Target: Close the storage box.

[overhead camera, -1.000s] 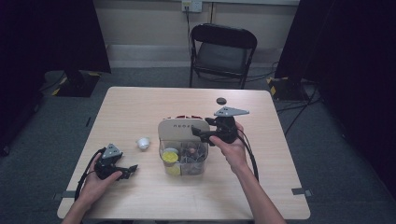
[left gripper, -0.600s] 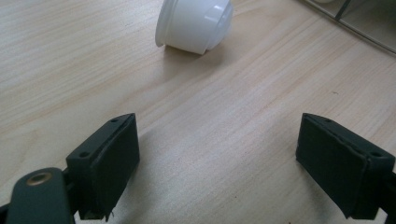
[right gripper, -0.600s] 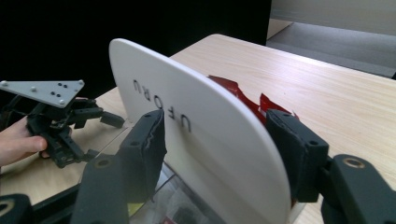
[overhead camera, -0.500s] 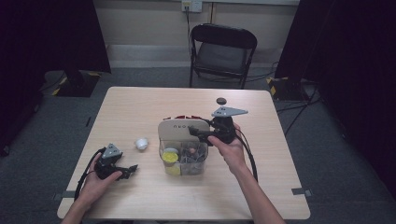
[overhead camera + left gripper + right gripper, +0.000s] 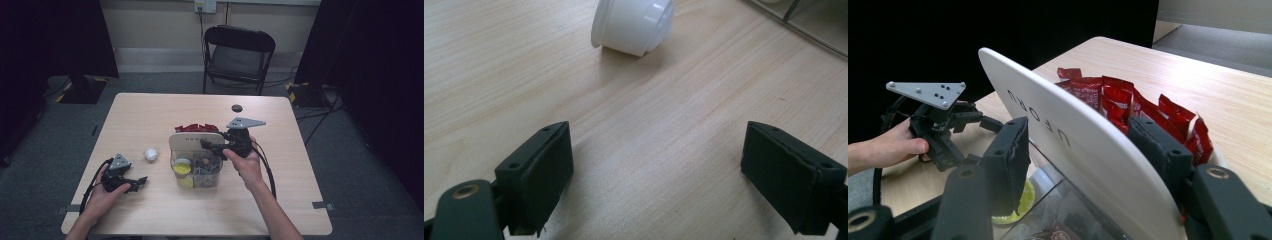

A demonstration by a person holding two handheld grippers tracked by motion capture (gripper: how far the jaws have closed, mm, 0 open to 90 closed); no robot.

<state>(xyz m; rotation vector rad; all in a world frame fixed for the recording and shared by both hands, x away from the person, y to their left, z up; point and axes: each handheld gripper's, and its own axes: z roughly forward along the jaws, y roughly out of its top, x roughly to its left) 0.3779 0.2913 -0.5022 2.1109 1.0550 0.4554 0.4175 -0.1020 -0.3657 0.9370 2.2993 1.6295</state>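
right gripper (image 5: 212, 145) straddles the white lid (image 5: 1083, 150) of the clear bin (image 5: 196, 170) at table centre, jaws either side of it, red packets (image 5: 1128, 107) behind. left gripper (image 5: 137, 181) rests at 8 o'clock, jaws wide and empty; a white cup (image 5: 633, 25) lies on its side at its 12 o'clock.

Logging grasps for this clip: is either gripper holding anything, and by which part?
The right gripper straddles the organizer's white lid at its edge; contact cannot be told. The left gripper is open, holding nothing.
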